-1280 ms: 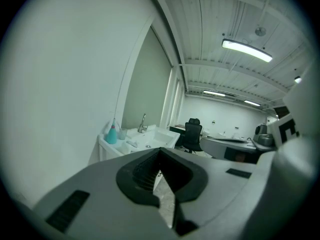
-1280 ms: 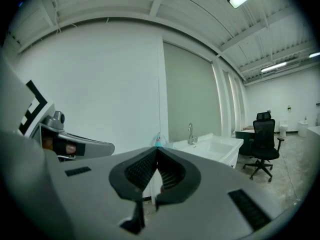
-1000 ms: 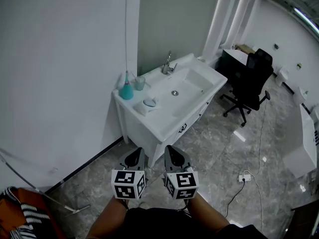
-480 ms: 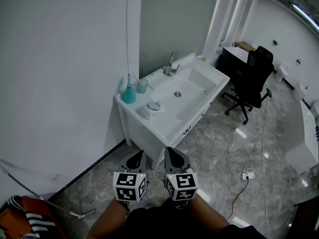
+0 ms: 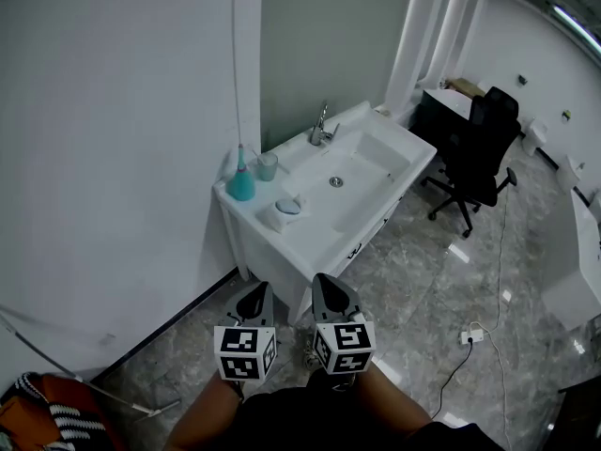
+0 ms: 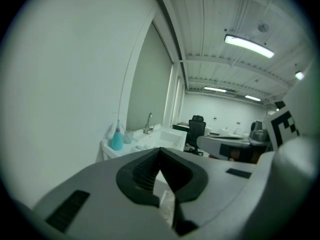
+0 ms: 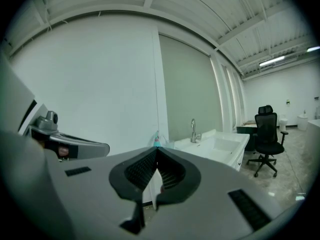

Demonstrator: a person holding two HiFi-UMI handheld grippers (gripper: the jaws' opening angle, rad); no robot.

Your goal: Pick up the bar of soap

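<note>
Room: pale walls, a white curtain and a glossy grey floor, seen from above over the person's forearms.
Soap: the bar of soap shows as a small pale oval on the near left corner of the washstand. It lies ahead of both grippers and well apart from them, roughly in line with the gap between the two. It is too small to tell whether a dish is under it.
White block: a white block sits just on the grippers' side of the soap, touching it or nearly so.
Left: the left gripper is held low over the floor and points toward the washstand. Its jaws are closed tip to tip, with nothing between them.
Right: the right gripper is just beside the left one and points the same way. Its jaws are likewise pressed together and empty.
Bottle and cup: a teal bottle stands beyond the soap against the wall, with a clear cup just beside it.
Tap: the tap rises at the basin's far edge.
Chair: a black office chair stands farther off, ahead and to the right of the right gripper.
Power strip: a white power strip lies on the floor to the right of the right gripper, with its cable trailing.
</note>
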